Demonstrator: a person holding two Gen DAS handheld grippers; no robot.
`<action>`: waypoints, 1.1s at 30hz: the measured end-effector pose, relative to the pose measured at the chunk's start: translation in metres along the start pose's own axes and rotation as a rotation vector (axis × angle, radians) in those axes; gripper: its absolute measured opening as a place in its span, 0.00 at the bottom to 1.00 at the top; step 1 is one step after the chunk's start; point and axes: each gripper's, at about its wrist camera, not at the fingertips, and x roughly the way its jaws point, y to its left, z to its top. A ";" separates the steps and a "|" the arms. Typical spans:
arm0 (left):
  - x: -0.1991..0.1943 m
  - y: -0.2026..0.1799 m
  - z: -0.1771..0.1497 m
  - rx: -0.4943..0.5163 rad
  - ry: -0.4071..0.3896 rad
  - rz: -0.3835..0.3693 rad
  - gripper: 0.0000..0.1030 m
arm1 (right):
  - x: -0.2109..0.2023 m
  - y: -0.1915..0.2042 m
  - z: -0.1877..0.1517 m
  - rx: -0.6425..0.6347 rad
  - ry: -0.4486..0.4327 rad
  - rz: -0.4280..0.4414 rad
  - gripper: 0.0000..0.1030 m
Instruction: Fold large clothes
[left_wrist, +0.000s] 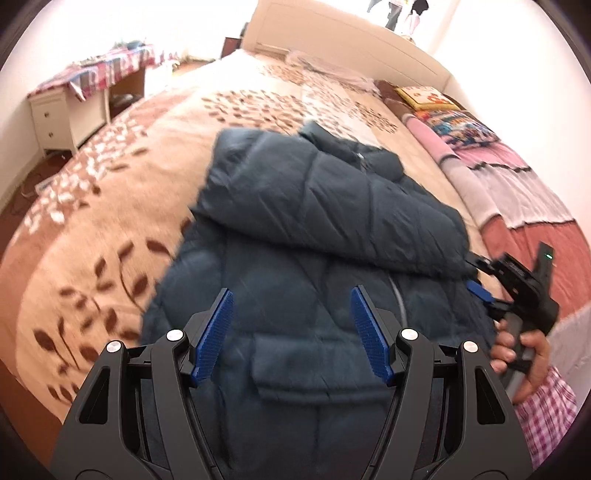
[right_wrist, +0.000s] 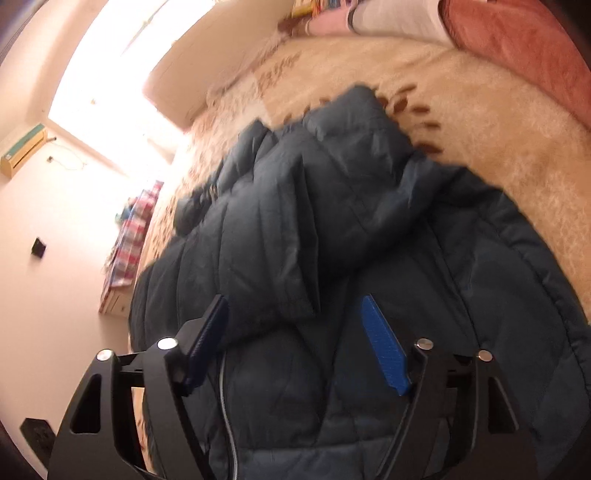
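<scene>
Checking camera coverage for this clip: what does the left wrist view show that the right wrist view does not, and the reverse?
Only the left wrist view shows the right gripper in the person's hand, the white drawer unit and the headboard. Only the right wrist view shows the wall air conditioner and bright window. Both show the dark blue puffer jacket lying on the leaf-patterned bedspread, with open jaws above it.

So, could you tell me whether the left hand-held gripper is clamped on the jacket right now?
No, the left hand-held gripper is wide open, its blue pads apart above the dark jacket.
</scene>
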 end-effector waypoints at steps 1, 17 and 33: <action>0.004 0.003 0.007 -0.004 -0.008 0.016 0.63 | 0.005 0.004 0.003 -0.011 0.011 0.017 0.53; 0.108 0.021 0.070 -0.037 0.069 0.209 0.63 | 0.007 -0.008 -0.001 -0.086 0.032 -0.079 0.04; 0.000 0.054 0.010 -0.012 0.064 0.078 0.64 | -0.068 -0.009 -0.028 -0.320 0.044 -0.108 0.07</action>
